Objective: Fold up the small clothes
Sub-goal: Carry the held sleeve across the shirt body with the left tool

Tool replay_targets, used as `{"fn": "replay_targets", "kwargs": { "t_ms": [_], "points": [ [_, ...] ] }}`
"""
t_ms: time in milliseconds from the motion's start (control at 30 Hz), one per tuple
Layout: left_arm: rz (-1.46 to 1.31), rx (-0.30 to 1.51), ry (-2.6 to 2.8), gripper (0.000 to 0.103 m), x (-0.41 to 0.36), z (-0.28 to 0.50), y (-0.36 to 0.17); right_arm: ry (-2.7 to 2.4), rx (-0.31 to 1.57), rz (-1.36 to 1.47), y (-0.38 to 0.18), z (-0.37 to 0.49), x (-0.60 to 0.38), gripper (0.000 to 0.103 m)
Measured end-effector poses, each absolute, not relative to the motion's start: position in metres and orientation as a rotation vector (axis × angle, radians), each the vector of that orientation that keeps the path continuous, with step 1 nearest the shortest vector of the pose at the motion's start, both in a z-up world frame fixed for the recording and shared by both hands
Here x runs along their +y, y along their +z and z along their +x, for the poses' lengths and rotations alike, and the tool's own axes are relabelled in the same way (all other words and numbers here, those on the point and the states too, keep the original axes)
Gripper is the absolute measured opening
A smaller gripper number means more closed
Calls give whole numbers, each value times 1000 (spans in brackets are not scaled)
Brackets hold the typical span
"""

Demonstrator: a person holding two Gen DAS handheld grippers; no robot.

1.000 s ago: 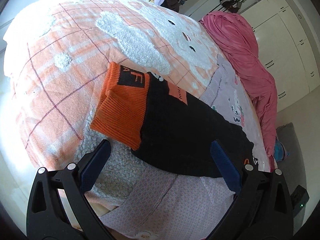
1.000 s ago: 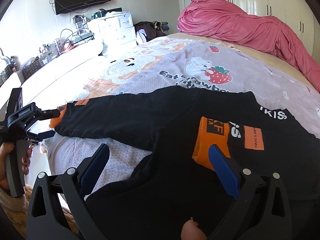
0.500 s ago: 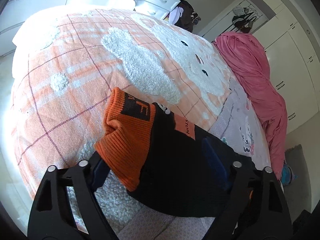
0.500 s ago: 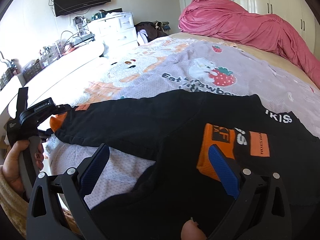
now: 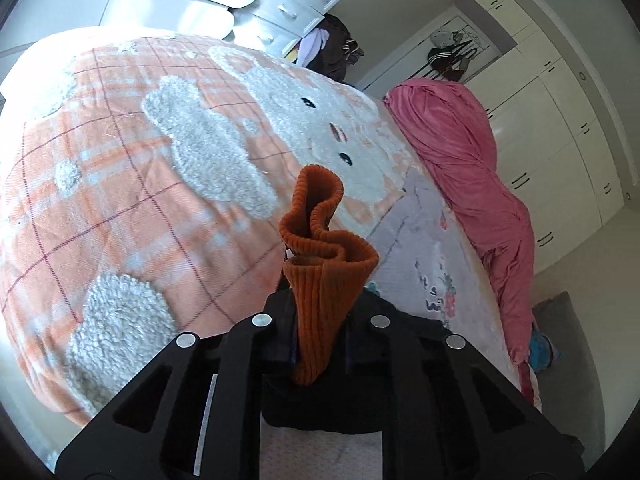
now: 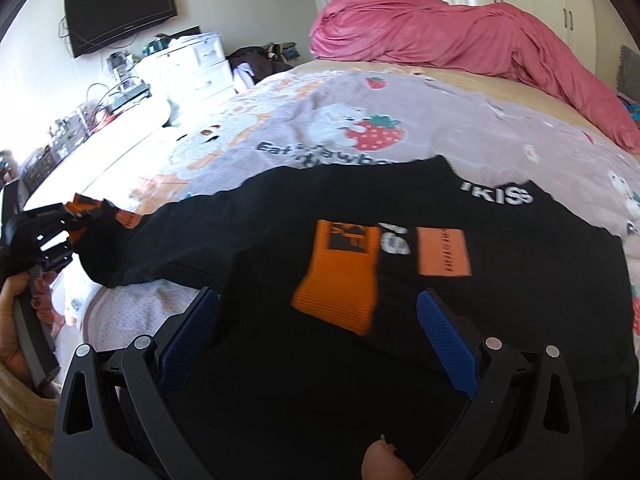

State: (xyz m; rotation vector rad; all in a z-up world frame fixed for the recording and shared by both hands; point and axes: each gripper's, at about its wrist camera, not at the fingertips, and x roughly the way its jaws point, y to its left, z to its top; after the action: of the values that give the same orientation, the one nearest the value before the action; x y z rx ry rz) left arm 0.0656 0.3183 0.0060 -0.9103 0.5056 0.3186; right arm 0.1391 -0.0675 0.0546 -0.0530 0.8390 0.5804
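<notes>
left gripper [image 5: 320, 344]: I see the jaws closing onto the orange cuff [image 5: 326, 252]; a second ago they stood wide around it.
meaning: sleeve end is pinched, so I judge the sleeve fold can start.
right gripper [image 6: 316, 332]: jaws wide, nothing held, over the second cuff [image 6: 340, 276].
black sweater [image 6: 500, 300]: spread flat on the bed [image 6: 460, 120].
containers: none in view.

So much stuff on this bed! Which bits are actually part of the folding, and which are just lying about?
Part of the job:
- black sweater with orange ribbed cuffs
- left gripper, jaws closing on one orange cuff
- right gripper, open

Just lying about:
- crumpled pink blanket
- strawberry-print bedspread
- wall-mounted black television
</notes>
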Motion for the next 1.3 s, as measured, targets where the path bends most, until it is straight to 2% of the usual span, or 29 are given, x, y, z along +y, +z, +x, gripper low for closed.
{"fn": "replay_targets", "kwargs": {
  "t_ms": [467, 1300],
  "points": [
    [-853, 463, 167, 8, 251, 95, 44, 457, 796, -31, 74, 133, -145, 99],
    [-735, 473, -36, 8, 160, 135, 56, 331, 766, 159, 77, 140, -230, 99]
  ]
}}
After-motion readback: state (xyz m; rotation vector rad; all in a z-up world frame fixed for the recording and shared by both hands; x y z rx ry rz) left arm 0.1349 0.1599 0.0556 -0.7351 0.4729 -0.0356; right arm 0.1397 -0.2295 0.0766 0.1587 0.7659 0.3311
